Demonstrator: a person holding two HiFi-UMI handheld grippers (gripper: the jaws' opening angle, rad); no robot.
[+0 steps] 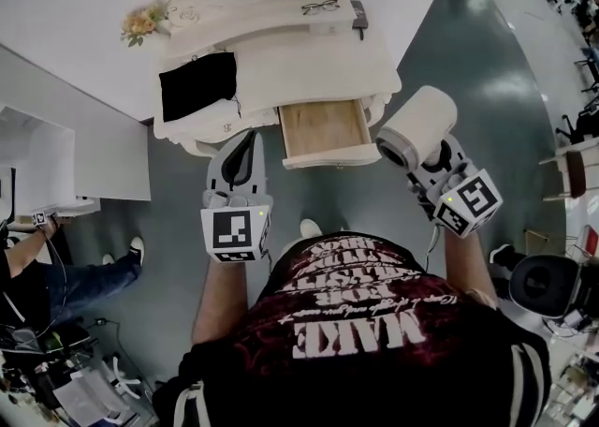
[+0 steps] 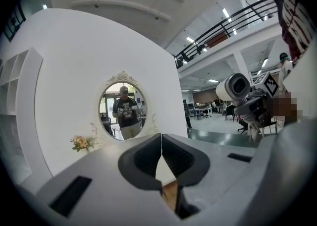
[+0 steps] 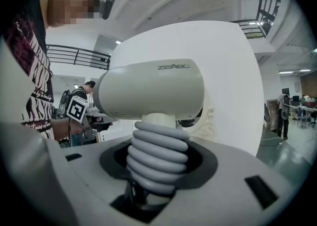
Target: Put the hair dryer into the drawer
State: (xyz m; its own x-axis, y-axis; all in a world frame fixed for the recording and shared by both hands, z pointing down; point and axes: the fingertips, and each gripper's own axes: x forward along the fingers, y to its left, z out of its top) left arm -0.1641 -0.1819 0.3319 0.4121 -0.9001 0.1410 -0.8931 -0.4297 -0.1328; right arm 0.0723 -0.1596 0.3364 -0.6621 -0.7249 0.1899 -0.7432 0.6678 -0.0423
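1. White and scroll-carved, the dressing surface stands on a glossy grey-green floor, and its shallow drawer is pulled open on a bare, pale wood bottom.
2. Behind the drawer and to its left, a flat black cloth lies on the top. Farther back from the drawer are an oval mirror and a small flower bunch.
3. Left tongs hover just left of the drawer front, their dark ribbed pads clenched together on nothing.
4. Right tongs grasp the hair dryer by its grey, coil-ribbed handle. The smooth cream cylindrical barrel is just right of the drawer's open front, outside it.
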